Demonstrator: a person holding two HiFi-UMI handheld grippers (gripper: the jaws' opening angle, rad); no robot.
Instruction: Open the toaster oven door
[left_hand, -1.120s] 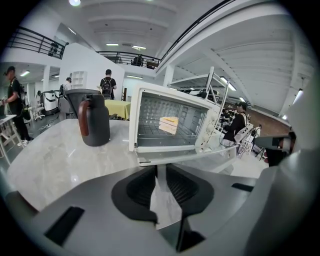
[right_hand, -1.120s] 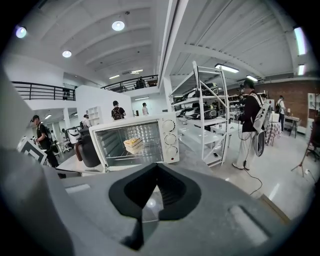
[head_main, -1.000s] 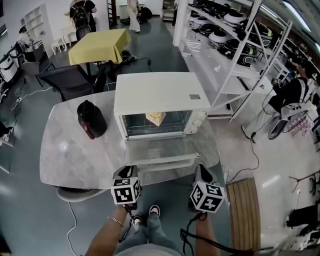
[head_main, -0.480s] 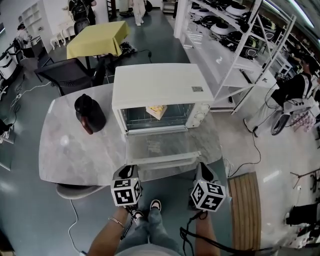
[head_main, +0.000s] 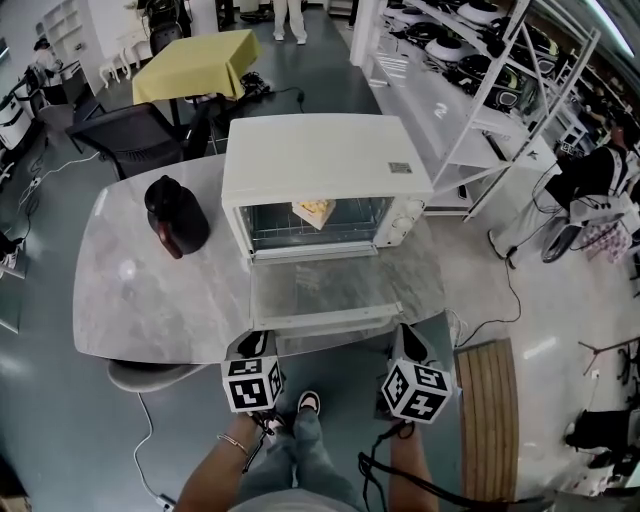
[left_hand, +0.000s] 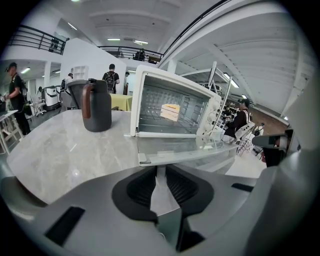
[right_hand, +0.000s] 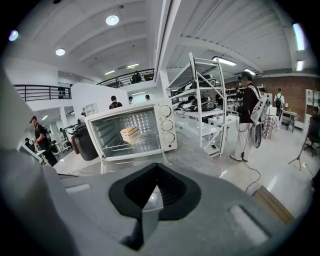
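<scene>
The white toaster oven (head_main: 325, 160) stands on the grey marble table (head_main: 150, 290), and its glass door (head_main: 320, 290) lies folded down flat toward me. A yellow piece of food (head_main: 314, 211) sits on the rack inside. My left gripper (head_main: 256, 342) hovers at the table's front edge, just under the door's left corner, with a narrow gap between its jaws and nothing in them. My right gripper (head_main: 408, 342) is below the door's right corner, its tips together and empty. In the left gripper view the door (left_hand: 185, 150) lies just ahead of the gripper (left_hand: 159, 170). The right gripper view shows the oven (right_hand: 135, 130) beyond the gripper (right_hand: 156, 184).
A dark jug (head_main: 175, 215) stands on the table left of the oven. White shelving (head_main: 480, 60) with appliances runs along the right, and a wooden board (head_main: 490, 420) lies on the floor there. A dark chair (head_main: 130, 140) and a yellow-covered table (head_main: 195, 62) are behind. People stand around the room.
The door lies open in all frames. Both grippers have sunk slightly near the table's front edge, and the head view has shifted a little over the oven.
</scene>
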